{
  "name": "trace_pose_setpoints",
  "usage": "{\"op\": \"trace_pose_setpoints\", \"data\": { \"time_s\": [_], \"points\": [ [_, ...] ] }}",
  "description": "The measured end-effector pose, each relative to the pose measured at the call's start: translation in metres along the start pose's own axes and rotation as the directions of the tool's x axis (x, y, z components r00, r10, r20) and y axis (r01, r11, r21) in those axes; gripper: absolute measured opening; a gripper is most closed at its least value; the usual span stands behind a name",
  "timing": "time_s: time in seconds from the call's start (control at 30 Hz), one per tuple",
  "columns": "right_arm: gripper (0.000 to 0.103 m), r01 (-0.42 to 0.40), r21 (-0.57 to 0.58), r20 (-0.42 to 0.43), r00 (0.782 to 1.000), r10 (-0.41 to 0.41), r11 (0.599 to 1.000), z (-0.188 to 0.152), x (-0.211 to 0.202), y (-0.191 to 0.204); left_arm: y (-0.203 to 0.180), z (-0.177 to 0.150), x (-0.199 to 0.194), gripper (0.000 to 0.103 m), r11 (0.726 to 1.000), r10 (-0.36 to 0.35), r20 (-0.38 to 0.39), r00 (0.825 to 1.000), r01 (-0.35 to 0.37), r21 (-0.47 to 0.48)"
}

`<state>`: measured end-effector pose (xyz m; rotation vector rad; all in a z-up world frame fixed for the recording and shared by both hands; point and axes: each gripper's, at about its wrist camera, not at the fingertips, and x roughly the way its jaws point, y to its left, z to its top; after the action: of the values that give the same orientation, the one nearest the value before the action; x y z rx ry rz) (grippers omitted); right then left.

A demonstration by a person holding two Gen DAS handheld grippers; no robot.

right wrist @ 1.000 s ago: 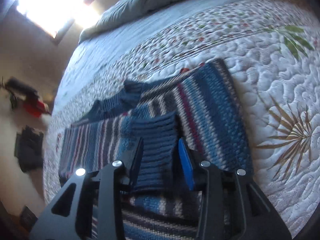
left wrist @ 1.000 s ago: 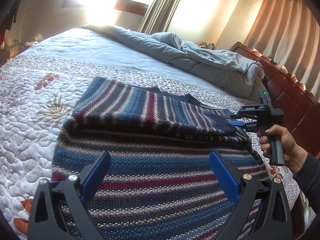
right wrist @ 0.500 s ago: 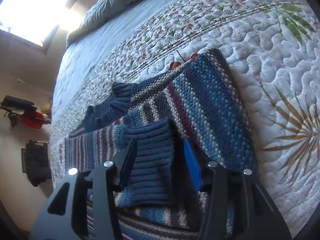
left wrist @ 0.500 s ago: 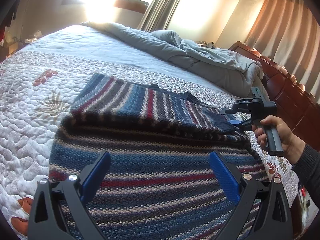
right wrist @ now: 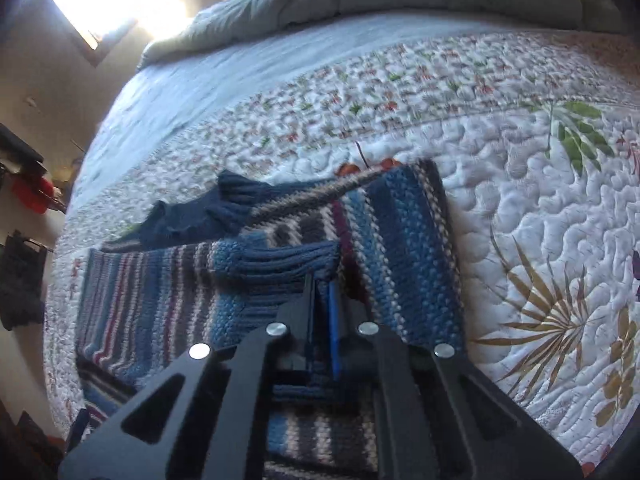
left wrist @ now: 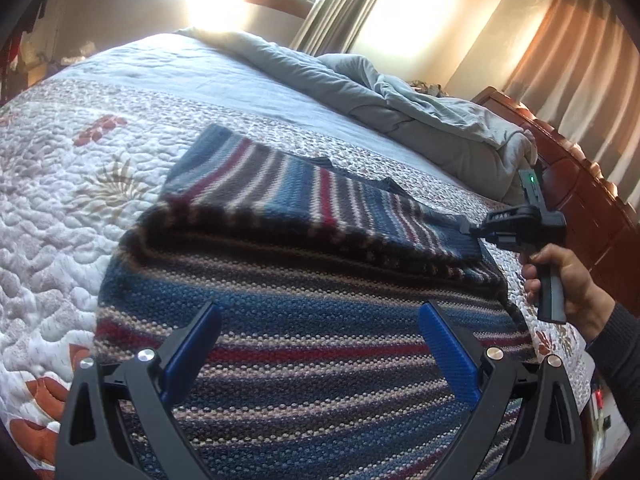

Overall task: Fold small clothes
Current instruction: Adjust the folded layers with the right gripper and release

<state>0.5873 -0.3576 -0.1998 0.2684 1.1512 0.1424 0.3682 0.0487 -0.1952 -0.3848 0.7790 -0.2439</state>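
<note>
A striped knit sweater (left wrist: 304,320) in blue, red and grey lies flat on the quilted bed, with a sleeve folded across its upper part. My left gripper (left wrist: 320,340) is open and empty, hovering over the sweater's lower body. My right gripper (right wrist: 322,292) is shut on the sleeve's ribbed navy cuff (right wrist: 288,264). It also shows in the left wrist view (left wrist: 472,232), at the sweater's right edge, held by a hand. The navy collar (right wrist: 192,216) lies at the far left in the right wrist view.
The white floral quilt (left wrist: 60,208) covers the bed. A rumpled grey duvet (left wrist: 400,104) lies at the far end. A dark wooden bed frame (left wrist: 592,208) runs along the right side, with curtains behind. Dark items hang on the wall (right wrist: 20,280).
My right gripper has closed from open onto the sleeve cuff. My left gripper has stayed open over the sweater body.
</note>
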Motion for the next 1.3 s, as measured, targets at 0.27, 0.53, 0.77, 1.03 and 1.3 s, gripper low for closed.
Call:
{"op": "trace_pose_setpoints", "data": {
  "time_s": [0.27,0.53,0.77,1.03,1.3],
  "points": [
    [0.012,-0.062,-0.012,0.095,0.994,0.063,0.998,-0.017,-0.032,0.009,0.007,0.003,0.004,0.099,1.000,0.000,-0.021,1.000,0.000,-0.017],
    [0.000,-0.027,-0.029,-0.002,1.000,0.027,0.999,-0.044,0.001,0.008,-0.008,0.000,0.000,0.099,0.997,0.045,-0.006,0.999,-0.044,0.056],
    [0.020,-0.111,0.020,0.085,0.990,0.109,0.994,-0.064,-0.039,0.000,-0.023,0.003,-0.011,0.099,0.990,0.080,0.032,0.996,-0.084,0.114],
    [0.026,-0.186,0.046,0.088,0.980,0.181,0.982,-0.137,-0.085,-0.015,-0.062,-0.004,-0.043,0.099,0.973,0.094,0.078,0.992,-0.108,0.203],
    [0.063,-0.263,0.042,0.057,0.964,0.261,0.964,-0.219,-0.144,-0.029,-0.060,-0.041,-0.100,0.099,0.955,0.185,0.007,0.983,-0.182,0.233]
  ]
}}
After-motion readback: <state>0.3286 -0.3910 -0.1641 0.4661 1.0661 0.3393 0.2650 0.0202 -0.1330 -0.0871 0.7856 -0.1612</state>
